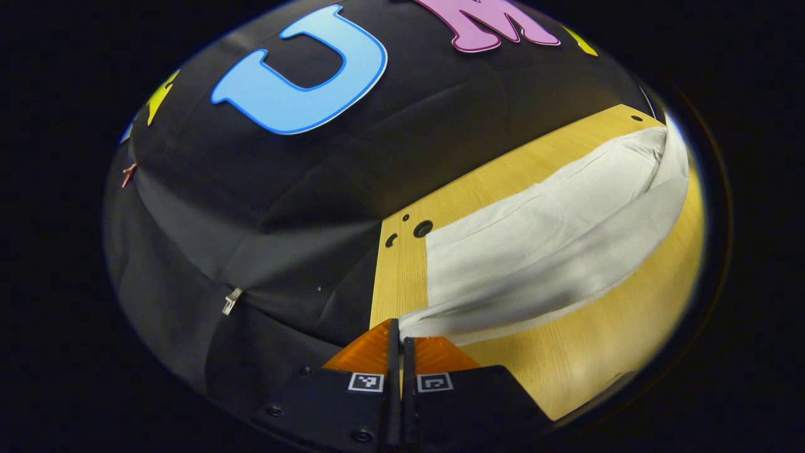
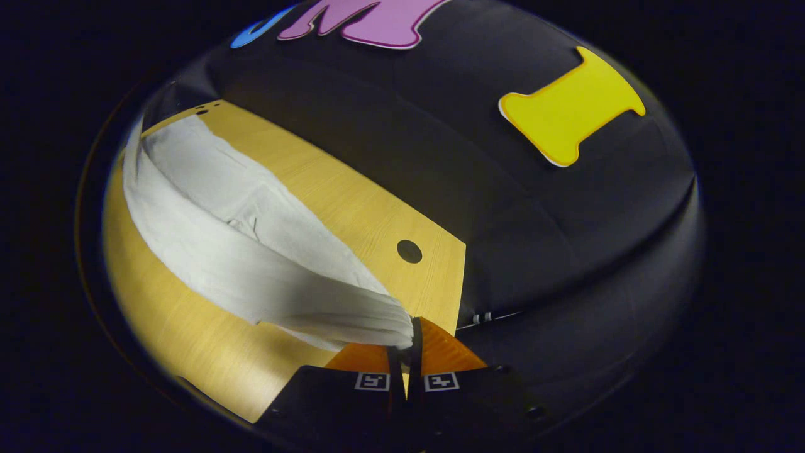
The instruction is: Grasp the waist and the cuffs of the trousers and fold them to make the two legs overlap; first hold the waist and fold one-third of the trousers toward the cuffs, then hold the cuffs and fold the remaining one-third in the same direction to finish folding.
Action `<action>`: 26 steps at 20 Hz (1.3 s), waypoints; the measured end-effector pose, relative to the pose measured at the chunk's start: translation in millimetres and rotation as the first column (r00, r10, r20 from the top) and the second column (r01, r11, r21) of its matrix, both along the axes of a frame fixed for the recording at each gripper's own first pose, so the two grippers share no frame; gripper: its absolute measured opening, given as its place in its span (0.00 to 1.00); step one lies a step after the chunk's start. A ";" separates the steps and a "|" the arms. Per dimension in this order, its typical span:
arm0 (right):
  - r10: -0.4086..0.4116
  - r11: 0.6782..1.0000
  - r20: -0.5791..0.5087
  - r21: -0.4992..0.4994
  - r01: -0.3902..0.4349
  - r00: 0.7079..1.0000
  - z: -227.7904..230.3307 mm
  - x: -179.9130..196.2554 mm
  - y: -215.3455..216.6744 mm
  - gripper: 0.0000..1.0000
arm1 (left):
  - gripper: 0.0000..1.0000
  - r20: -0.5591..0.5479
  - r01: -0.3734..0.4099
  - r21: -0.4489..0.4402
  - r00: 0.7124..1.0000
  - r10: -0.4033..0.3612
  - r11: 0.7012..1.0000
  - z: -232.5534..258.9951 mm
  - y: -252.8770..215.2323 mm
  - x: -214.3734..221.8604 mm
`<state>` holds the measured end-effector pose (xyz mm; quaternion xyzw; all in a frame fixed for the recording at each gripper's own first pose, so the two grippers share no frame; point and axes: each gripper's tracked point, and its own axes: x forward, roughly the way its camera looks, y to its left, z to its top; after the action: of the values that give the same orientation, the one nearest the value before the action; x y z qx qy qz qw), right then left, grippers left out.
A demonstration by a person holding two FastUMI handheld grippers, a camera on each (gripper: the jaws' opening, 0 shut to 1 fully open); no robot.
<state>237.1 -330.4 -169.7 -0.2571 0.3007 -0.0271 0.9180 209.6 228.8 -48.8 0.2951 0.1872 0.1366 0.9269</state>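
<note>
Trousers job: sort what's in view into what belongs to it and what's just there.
Belongs:
white trousers
left gripper, shut on one end
right gripper, shut on the other end

Just there:
wooden table
holes in the table
black cloth wall

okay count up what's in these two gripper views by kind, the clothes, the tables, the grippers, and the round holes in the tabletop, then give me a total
Trousers: 1, white, a lifted edge pinched at each end.
Table: 1, yellow wood.
Grippers: 2, the left gripper and the right gripper, jaws of each closed on the cloth.
Round holes: 5 that I can make out, clustered at the table's corners.
Total: 9.
</note>
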 end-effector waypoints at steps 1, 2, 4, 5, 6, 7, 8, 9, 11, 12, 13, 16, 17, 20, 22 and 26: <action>-0.023 0.999 0.005 0.036 0.023 1.000 0.7 9.3 0.4 0.05 | 0.05 -0.002 0.006 -0.016 1.000 -0.006 1.000 1.4 -2.2 13.1; -0.049 0.996 0.009 0.073 0.048 0.999 1.4 19.4 1.3 0.05 | 0.05 0.007 0.007 -0.062 1.000 -0.007 0.998 3.4 -6.1 26.5; -0.095 0.986 0.012 0.135 0.093 0.995 -3.5 36.8 1.9 0.05 | 0.05 0.029 -0.006 -0.156 1.000 0.011 0.988 9.7 -12.8 57.1; -0.116 0.982 0.017 0.155 0.112 0.993 -4.0 47.4 -0.2 0.05 | 0.05 0.033 -0.010 -0.185 0.999 0.017 0.983 12.9 -12.3 71.5; -0.130 0.977 0.015 0.170 0.126 0.991 -4.8 58.1 0.5 0.05 | 0.05 0.035 -0.013 -0.206 0.999 0.021 0.978 14.1 -13.3 87.1; -0.142 0.975 0.014 0.177 0.138 0.990 -6.2 63.5 -0.8 0.05 | 0.05 0.031 -0.013 -0.223 0.999 0.021 0.975 12.7 -10.8 102.5; -0.153 0.972 0.015 0.181 0.148 0.988 -7.6 72.0 -4.1 0.05 | 0.05 0.030 -0.015 -0.239 0.999 0.023 0.971 11.4 -11.6 116.7; -0.168 0.968 0.010 0.191 0.163 0.986 -12.1 79.8 -7.8 0.05 | 0.05 0.022 -0.017 -0.254 0.999 0.024 0.967 6.9 -12.9 131.2; -0.201 0.952 -0.012 0.232 0.199 0.979 -25.9 91.8 -11.2 0.05 | 0.05 -0.011 -0.041 -0.293 0.999 0.040 0.955 -6.5 -12.5 150.0; -0.221 0.942 -0.028 0.252 0.221 0.975 -32.9 95.9 -12.9 0.06 | 0.05 -0.022 -0.055 -0.317 0.998 0.050 0.947 -12.7 -11.7 155.0; -0.240 0.931 -0.047 0.271 0.244 0.970 -37.7 92.9 -14.7 0.10 | 0.05 -0.035 -0.071 -0.344 0.997 0.062 0.936 -23.8 -11.0 163.4; -0.288 0.899 -0.098 0.314 0.305 0.952 -53.9 91.2 -13.8 0.32 | 0.08 -0.066 -0.101 -0.418 0.995 0.081 0.903 -51.3 -15.8 169.3; -0.296 0.891 -0.104 0.329 0.313 0.950 -58.0 90.2 -12.5 0.42 | 0.20 -0.063 -0.101 -0.454 0.995 0.082 0.885 -55.2 -19.8 168.9; -0.340 0.848 -0.100 0.396 0.351 0.935 -53.1 88.3 -12.2 0.92 | 0.67 -0.010 -0.073 -0.525 0.997 0.080 0.848 -44.5 -26.8 163.0; -0.401 0.799 -0.080 0.457 0.391 0.913 -47.8 80.0 -14.4 0.99 | 1.00 0.025 -0.045 -0.548 0.997 0.070 0.836 -32.6 -30.5 154.5; -0.552 0.667 -0.071 0.561 0.490 0.831 -51.3 57.0 -32.6 0.98 | 0.97 0.090 -0.004 -0.573 0.994 0.068 0.820 -7.8 -34.9 135.2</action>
<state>294.1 -363.0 -221.1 0.1202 0.3072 -0.2131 0.9196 344.8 193.9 -56.7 -0.0076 0.1755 0.1071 0.9786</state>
